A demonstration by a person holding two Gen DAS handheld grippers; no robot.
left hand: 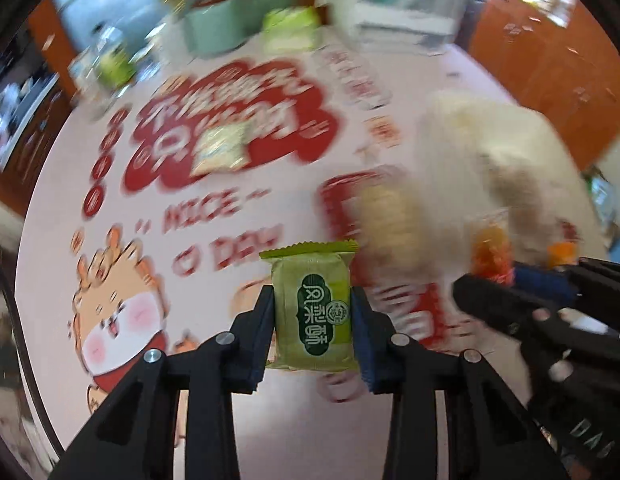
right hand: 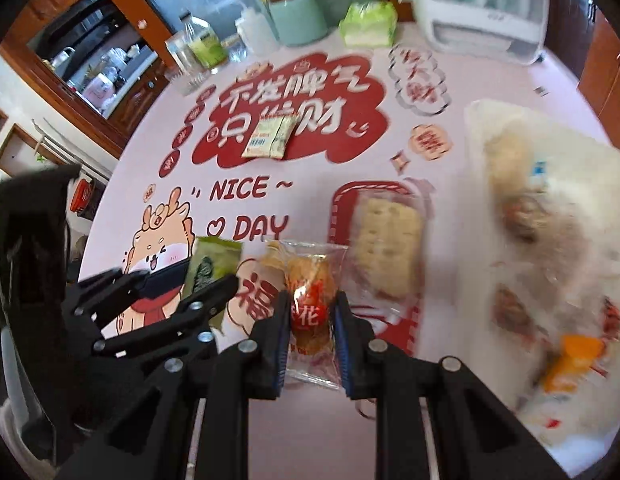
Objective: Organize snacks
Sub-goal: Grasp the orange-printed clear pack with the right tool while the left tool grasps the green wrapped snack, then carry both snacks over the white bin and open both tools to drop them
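Note:
My left gripper (left hand: 312,316) is shut on a green snack packet (left hand: 312,308), held upright above the table; it also shows in the right wrist view (right hand: 208,268). My right gripper (right hand: 312,320) is shut on a clear packet with an orange pastry (right hand: 310,300); the same packet shows in the left wrist view (left hand: 490,256). A clear packet of crackers (right hand: 390,240) lies on the table just ahead. A small pale sachet (right hand: 270,136) lies farther back on the red print. A white plastic bag of snacks (right hand: 550,240) sits at the right.
The pink printed tablecloth (right hand: 310,420) covers the round table. At the back stand a mint canister (right hand: 298,16), a green tissue pack (right hand: 368,26), bottles (right hand: 202,40) and a white appliance (right hand: 482,4). Wooden cabinets surround the table.

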